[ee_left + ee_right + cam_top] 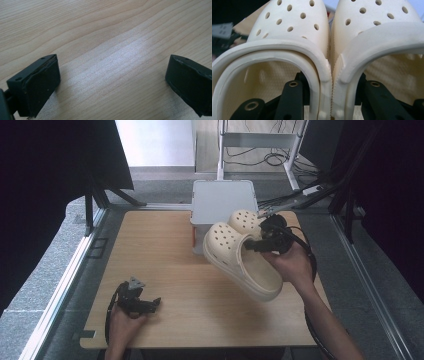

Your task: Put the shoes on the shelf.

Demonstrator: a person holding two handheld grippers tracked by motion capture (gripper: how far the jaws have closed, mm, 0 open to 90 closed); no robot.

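Your right gripper (329,100) is pinching both cream clogs (329,37) together mid-frame; your left gripper (112,82) is resting open, lower left.

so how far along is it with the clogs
Done: the right claw has pinched the pair of cream perforated foam clogs together by their inner walls, one jaw inside each shoe, and holds them clear of the wooden table. In hand: carrying them, beside the lidded grey plastic box. Left: setting them down somewhere, possibly at that box. The left claw rests open on the table, holding nothing.
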